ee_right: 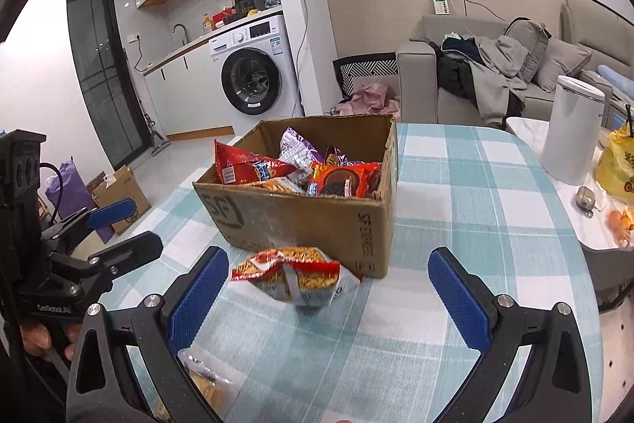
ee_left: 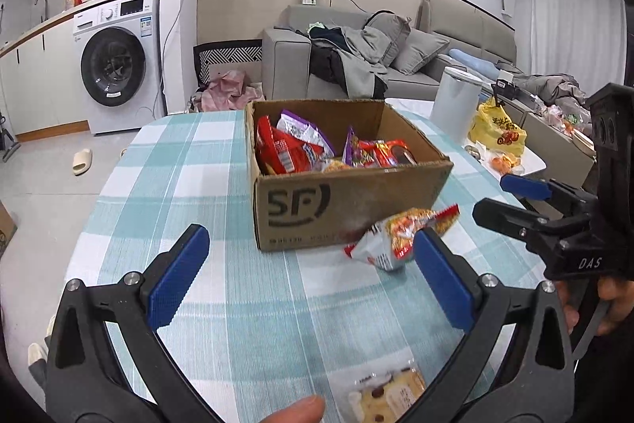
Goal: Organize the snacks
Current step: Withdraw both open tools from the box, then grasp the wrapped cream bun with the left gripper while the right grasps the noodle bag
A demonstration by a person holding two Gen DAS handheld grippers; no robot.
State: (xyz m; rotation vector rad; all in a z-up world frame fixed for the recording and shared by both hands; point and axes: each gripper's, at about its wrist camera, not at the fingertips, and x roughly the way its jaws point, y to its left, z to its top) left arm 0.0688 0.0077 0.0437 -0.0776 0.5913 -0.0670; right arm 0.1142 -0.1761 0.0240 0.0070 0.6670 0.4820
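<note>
An open cardboard box (ee_left: 333, 209) marked SF stands on the checked table and holds several snack packets (ee_left: 293, 149); it also shows in the right wrist view (ee_right: 301, 221). A red and white noodle snack packet (ee_left: 390, 236) lies in front of the box, and shows in the right wrist view (ee_right: 297, 276). A clear-wrapped cake (ee_left: 390, 393) lies at the near edge and appears in the right wrist view (ee_right: 210, 379). My left gripper (ee_left: 313, 280) is open and empty, its right pad beside the noodle packet. My right gripper (ee_right: 329, 296) is open and empty, just behind the packet.
A white canister (ee_left: 455, 102) and a yellow bag (ee_left: 497, 129) stand on a white side table (ee_left: 531, 161) to the right. A grey sofa (ee_left: 396, 66) with clothes is behind. A washing machine (ee_left: 119, 66) is at the left. The checked tablecloth (ee_left: 198, 185) covers the round table.
</note>
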